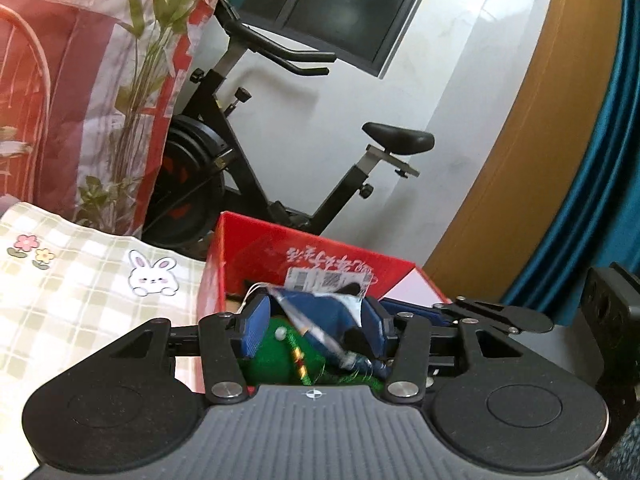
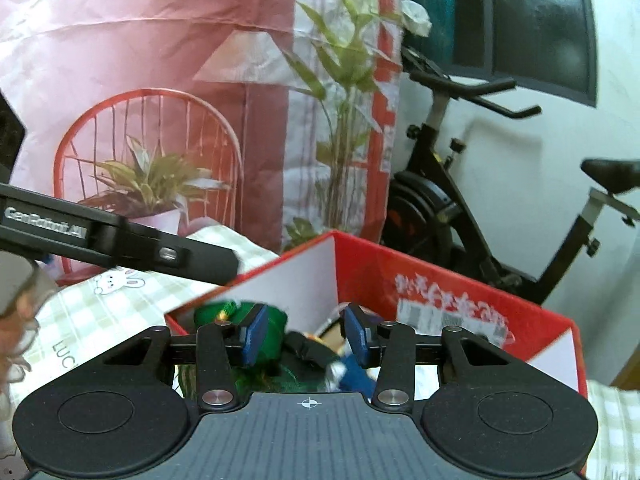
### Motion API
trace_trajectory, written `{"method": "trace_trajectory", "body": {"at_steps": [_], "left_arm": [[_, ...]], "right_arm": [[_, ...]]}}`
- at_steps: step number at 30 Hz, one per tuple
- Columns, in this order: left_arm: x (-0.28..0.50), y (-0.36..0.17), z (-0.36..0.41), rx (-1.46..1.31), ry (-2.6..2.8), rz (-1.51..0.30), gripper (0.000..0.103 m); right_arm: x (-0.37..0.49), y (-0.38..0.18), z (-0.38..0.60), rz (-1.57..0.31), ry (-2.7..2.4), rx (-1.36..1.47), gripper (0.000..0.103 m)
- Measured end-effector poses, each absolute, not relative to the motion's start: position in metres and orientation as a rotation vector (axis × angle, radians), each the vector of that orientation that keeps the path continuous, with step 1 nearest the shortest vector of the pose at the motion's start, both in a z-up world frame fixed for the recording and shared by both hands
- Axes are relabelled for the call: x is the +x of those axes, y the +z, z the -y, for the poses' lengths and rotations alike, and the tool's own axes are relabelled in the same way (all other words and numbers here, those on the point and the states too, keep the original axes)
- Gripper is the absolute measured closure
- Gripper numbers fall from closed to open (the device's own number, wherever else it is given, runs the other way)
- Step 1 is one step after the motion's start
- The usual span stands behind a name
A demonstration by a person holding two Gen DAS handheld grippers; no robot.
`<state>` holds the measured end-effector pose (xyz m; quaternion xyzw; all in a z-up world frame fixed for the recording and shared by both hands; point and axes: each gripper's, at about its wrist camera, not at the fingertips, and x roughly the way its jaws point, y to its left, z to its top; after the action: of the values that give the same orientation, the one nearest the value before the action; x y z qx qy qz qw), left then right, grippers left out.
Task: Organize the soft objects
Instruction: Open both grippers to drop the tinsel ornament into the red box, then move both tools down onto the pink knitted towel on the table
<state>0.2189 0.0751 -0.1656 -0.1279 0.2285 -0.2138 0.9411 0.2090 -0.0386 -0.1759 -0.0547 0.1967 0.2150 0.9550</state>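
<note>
A red cardboard box (image 1: 256, 240) stands open on a checked cloth, just ahead of both grippers. My left gripper (image 1: 316, 320) hovers over its near rim. A soft toy in blue cloth with silver trim (image 1: 324, 312) fills the gap between its blue pads, and the toy's green part (image 1: 272, 356) hangs below. The right gripper's linkage (image 1: 500, 314) lies close on the right. In the right wrist view my right gripper (image 2: 306, 334) is above the same box (image 2: 440, 276). The green (image 2: 272, 340), black and blue soft things lie blurred beneath it, with a gap beside its right pad (image 2: 358, 338).
The pale checked cloth with rabbit prints (image 1: 80, 280) covers the surface to the left of the box. A black exercise bike (image 1: 248, 160) stands right behind the box. A pink printed backdrop (image 2: 160, 60) hangs at the left. A person's hand (image 2: 16, 312) shows at the left edge.
</note>
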Motion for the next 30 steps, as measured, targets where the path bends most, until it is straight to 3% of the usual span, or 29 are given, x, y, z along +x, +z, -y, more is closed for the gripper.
{"method": "trace_trajectory", "body": {"at_steps": [8,20,30], "left_arm": [[0.176,-0.176,-0.073,-0.156,-0.429,-0.579,0.043],[0.088,-0.225,-0.095,-0.176,-0.449,-0.801,0.043],[0.059,-0.24,-0.1,-0.195,-0.429,-0.805,0.043]], "right_arm": [[0.166,-0.19,0.06,-0.456,0.435,-0.066,0.062],[0.071,-0.222,0.094,-0.592,0.454,0.012,0.062],[0.012,-0.269,0.091,-0.729,0.47,-0.057,0.053]]}}
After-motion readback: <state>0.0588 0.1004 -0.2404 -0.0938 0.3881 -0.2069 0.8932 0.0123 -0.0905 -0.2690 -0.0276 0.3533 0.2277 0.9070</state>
